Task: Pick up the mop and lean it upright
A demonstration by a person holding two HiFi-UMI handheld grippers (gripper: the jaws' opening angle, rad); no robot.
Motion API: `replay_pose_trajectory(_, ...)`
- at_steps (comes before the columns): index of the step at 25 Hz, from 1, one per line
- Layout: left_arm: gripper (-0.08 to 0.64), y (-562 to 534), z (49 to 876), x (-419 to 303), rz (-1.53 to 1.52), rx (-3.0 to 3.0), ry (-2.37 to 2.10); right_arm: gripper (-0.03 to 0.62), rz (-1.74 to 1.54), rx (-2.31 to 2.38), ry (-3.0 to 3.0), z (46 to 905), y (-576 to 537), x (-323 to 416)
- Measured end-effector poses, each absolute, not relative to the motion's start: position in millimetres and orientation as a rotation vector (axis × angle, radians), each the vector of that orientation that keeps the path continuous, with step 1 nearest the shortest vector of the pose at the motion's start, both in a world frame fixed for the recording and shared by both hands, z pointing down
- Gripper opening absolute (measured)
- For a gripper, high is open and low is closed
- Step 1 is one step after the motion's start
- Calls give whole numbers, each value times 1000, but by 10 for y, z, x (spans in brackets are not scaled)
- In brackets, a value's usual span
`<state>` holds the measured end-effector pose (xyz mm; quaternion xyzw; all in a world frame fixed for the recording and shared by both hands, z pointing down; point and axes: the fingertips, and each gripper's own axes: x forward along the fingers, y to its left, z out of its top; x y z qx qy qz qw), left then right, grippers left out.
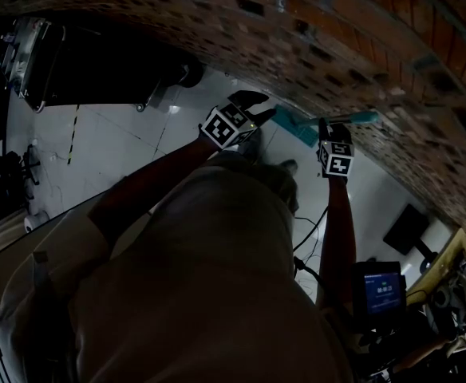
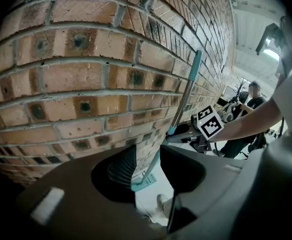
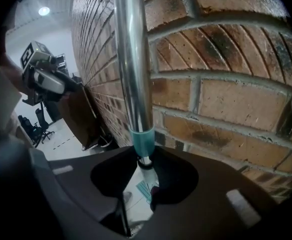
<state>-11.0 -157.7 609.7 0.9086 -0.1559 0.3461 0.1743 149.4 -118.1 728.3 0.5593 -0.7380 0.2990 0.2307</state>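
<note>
Brick wall (image 2: 86,84) by a pale smooth floor (image 1: 113,142). Right gripper (image 3: 145,170) squeezing the mop pole (image 3: 133,59); left gripper (image 2: 148,169) with jaws apart, empty.

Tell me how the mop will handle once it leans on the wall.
The mop is probably stiff: it is a straight metal tube. Being shiny, it may slip in the right gripper, which is shut on it, or slide along the brick wall. Tall and thin above a small head, it could tip sideways if stood too steep.
</note>
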Motion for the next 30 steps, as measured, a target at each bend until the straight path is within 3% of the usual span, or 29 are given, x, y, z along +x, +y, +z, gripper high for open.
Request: replay_pose_trajectory(30, 169, -1645, 6366, -174, 1042, 2530, -451, 104, 844, 1490, -1977, 7841, -1242, 1503)
